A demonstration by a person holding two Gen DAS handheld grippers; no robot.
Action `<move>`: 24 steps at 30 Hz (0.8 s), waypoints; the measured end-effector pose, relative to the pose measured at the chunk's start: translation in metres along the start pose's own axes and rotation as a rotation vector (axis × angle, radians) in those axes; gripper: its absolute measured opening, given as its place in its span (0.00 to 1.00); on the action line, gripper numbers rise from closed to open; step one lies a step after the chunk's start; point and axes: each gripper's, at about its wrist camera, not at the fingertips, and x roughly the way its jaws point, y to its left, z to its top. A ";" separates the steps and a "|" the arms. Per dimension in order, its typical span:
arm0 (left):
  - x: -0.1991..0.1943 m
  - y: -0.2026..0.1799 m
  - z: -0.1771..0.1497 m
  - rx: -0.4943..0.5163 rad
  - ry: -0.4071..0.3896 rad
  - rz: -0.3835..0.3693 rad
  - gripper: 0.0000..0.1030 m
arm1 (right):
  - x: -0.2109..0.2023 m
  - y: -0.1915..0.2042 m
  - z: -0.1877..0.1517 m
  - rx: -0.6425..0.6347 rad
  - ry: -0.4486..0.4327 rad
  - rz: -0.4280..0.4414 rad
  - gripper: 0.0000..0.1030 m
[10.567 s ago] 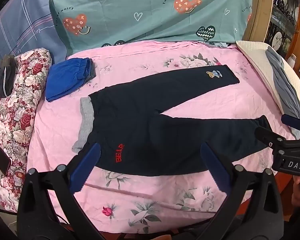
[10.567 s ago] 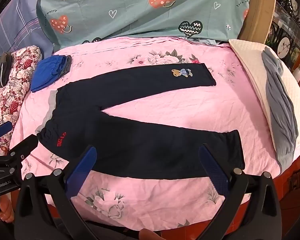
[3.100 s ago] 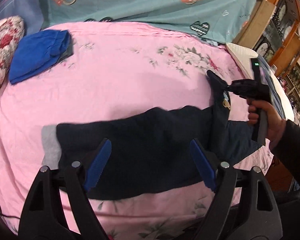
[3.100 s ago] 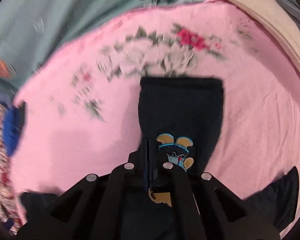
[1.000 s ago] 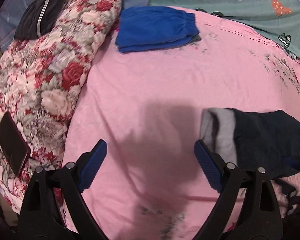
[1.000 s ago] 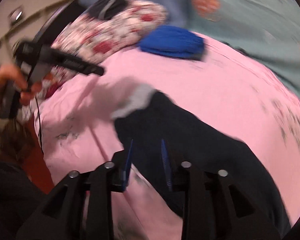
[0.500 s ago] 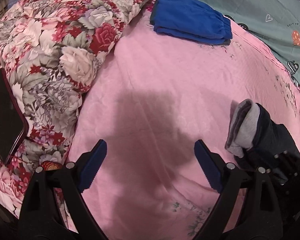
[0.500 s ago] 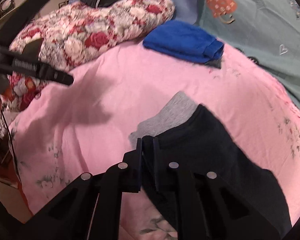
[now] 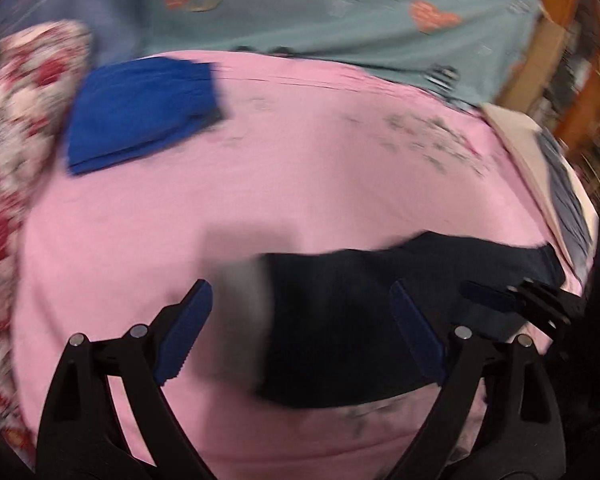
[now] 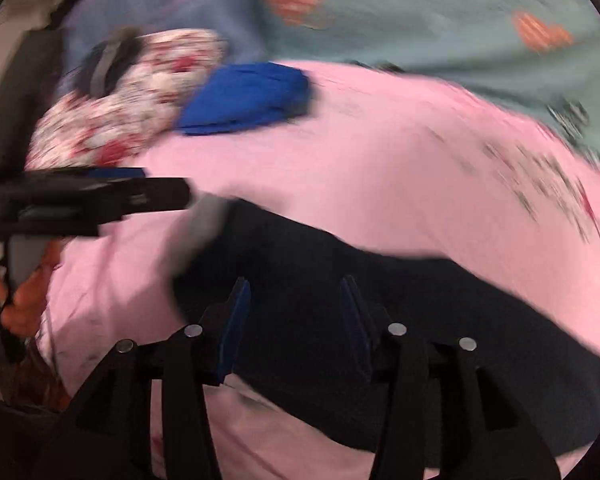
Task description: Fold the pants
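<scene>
- The dark pants (image 9: pixel 340 320) lie folded lengthwise in a long band across the near part of the pink bed sheet (image 9: pixel 300 184), their grey waistband (image 9: pixel 242 304) at the left end, their leg ends toward the right edge of the bed.
- The left gripper (image 9: pixel 300 332) hangs over the waistband end with its jaws spread wide; nothing is between the pads, and the cloth lies below them.
- The right gripper (image 10: pixel 294 320) has its jaws about half apart, having just been opening; the dark cloth lies under them, not pinched.
- In the right wrist view the left gripper (image 10: pixel 84 196) reaches in from the left, a hand (image 10: pixel 24 292) on its handle, its tip near the waistband (image 10: pixel 198 228).
- A folded blue garment (image 9: pixel 140 112) lies at the far left of the sheet, well apart from the pants, beside a floral quilt (image 9: pixel 16 128).
- Between the pants and the blue garment the sheet is bare pink.
- Both views are blurred.
</scene>
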 end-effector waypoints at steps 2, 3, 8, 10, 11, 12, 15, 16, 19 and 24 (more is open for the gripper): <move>0.030 -0.025 -0.007 0.057 0.057 -0.018 0.89 | 0.017 -0.039 -0.029 0.074 0.133 -0.066 0.46; 0.049 -0.036 -0.015 0.090 0.118 0.016 0.89 | 0.022 -0.051 -0.043 0.088 0.192 -0.062 0.46; 0.073 -0.041 -0.058 0.222 0.209 0.143 0.89 | -0.014 -0.061 -0.080 -0.035 0.216 0.015 0.44; 0.063 -0.042 -0.058 0.243 0.225 0.146 0.89 | -0.037 -0.075 -0.079 0.002 0.150 0.028 0.44; 0.058 -0.040 -0.052 0.224 0.230 0.134 0.89 | -0.044 -0.079 -0.078 0.018 0.125 0.035 0.44; 0.054 -0.037 -0.048 0.198 0.230 0.122 0.89 | -0.050 -0.084 -0.075 0.033 0.103 0.039 0.44; 0.042 -0.031 -0.035 0.112 0.197 0.089 0.89 | -0.041 -0.093 -0.073 0.025 0.110 0.060 0.44; 0.040 -0.034 -0.032 0.108 0.186 0.082 0.89 | -0.034 -0.094 -0.073 0.006 0.121 0.061 0.44; 0.044 -0.043 -0.028 0.157 0.182 0.107 0.89 | -0.016 -0.085 -0.076 -0.056 0.168 0.083 0.42; 0.059 -0.027 -0.040 0.145 0.256 0.115 0.89 | -0.007 -0.081 -0.076 -0.093 0.196 0.071 0.16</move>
